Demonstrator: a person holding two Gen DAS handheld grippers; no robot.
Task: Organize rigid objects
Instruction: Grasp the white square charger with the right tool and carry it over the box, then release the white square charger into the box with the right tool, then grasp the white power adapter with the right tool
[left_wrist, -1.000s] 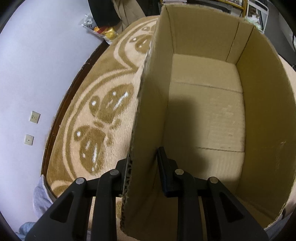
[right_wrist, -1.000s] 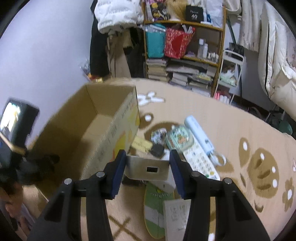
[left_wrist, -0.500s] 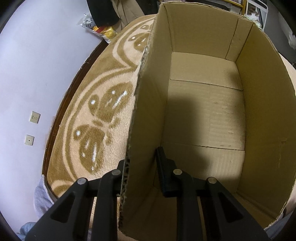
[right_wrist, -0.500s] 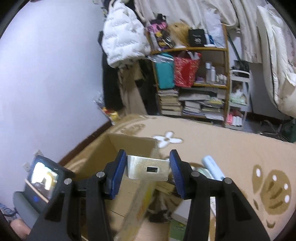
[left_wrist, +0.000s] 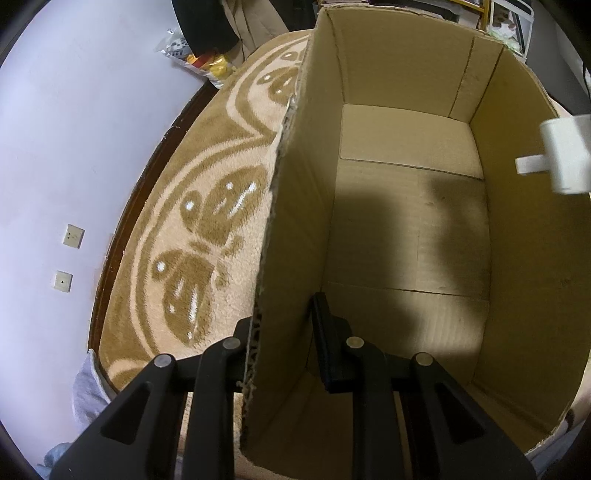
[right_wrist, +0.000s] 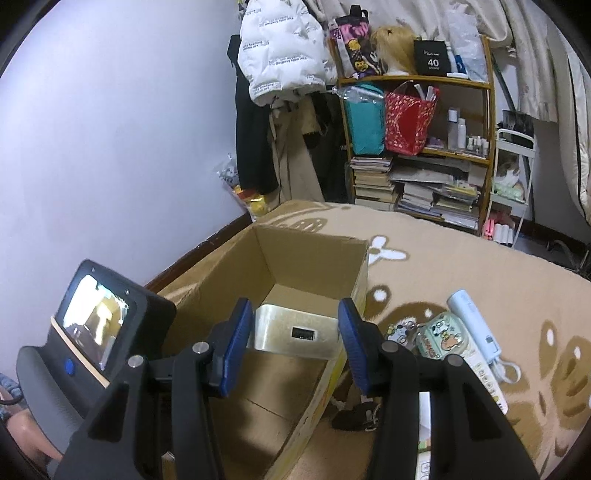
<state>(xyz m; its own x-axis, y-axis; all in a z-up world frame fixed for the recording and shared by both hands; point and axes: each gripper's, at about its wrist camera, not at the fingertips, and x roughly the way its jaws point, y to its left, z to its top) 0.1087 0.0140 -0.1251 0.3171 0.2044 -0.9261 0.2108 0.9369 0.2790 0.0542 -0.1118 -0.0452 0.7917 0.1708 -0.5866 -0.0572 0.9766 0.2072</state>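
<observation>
A patterned tan carpet covers the floor, with a cluttered bookshelf and hanging coats against the far wall. On it stands the open cardboard box, its floor bare. The left gripper is clamped on the box's left wall, one finger outside and one inside, just as it was a second ago; the box has not shifted.

To the right of the box, well apart from its opening, a scatter of small items lies on the carpet: a white remote-like device, a green cartoon tin, a keyring and a dark pouch.

The right gripper pinches a silver rectangular block with a small dark slot between its blue pads. A second ago the block was over the scattered items; now it hangs over the box's interior, above the right wall, and shows at the right edge of the left wrist view as a pale block.
</observation>
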